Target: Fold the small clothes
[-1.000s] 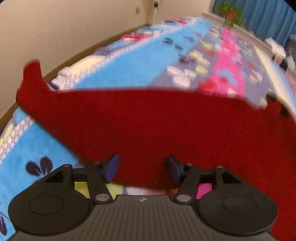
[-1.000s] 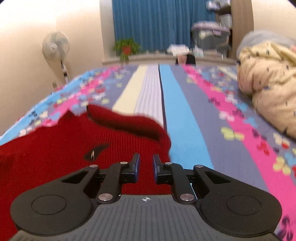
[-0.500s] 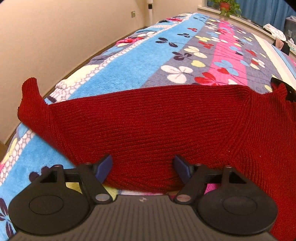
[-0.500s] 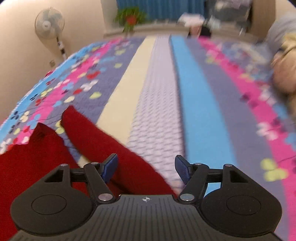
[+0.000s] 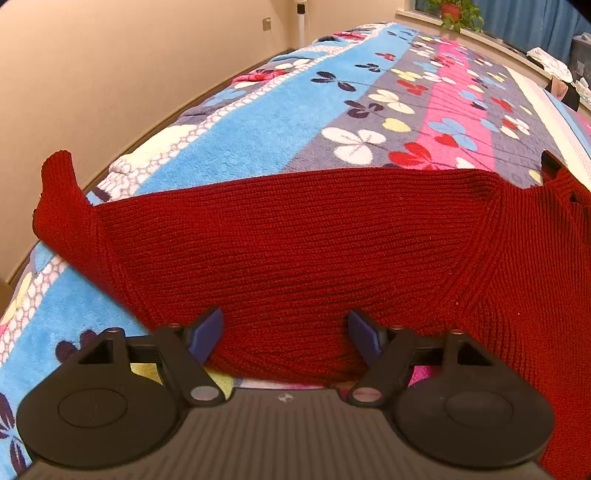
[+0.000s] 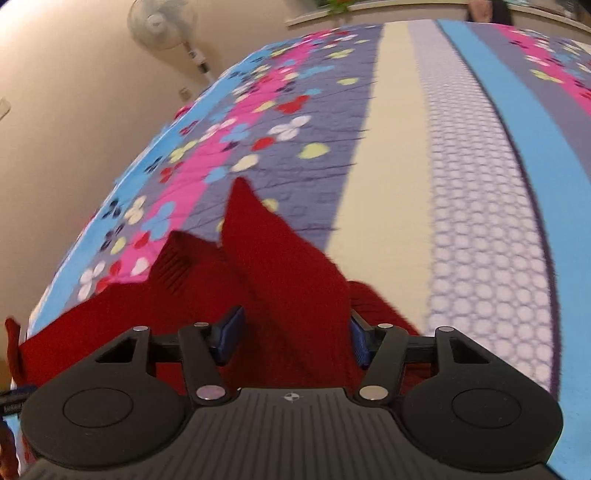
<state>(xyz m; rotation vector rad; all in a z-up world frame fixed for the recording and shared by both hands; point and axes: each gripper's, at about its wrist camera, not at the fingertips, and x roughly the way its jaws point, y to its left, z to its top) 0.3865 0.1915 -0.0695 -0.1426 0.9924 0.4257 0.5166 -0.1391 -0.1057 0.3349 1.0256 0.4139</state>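
Note:
A dark red knitted sweater point(image 5: 314, 240) lies spread across the flowered blanket point(image 5: 277, 110). One sleeve point(image 5: 59, 199) sticks up at its far left. My left gripper point(image 5: 286, 336) stands open at the sweater's near edge, with the knit bulging loosely between its blue pads point(image 5: 207, 332). In the right wrist view the other sleeve point(image 6: 280, 258) runs forward from the sweater's body point(image 6: 122, 321) to a point on the blanket point(image 6: 461, 184). My right gripper point(image 6: 295, 338) straddles this sleeve near its base. Its jaws are closing with the sleeve between them, and no firm squeeze shows.
The bed's left side runs along a beige wall point(image 5: 129, 74). A standing fan point(image 6: 162, 22) is by that wall. A potted plant point(image 5: 452, 13) and blue curtains are beyond the bed's far end. Striped blanket stretches ahead and to the right of the sweater.
My right gripper let go of the sweater's upper edge, opened and swung down onto the sleeve. The left gripper's jaws widened a little, and the sweater settled flat on the bed.

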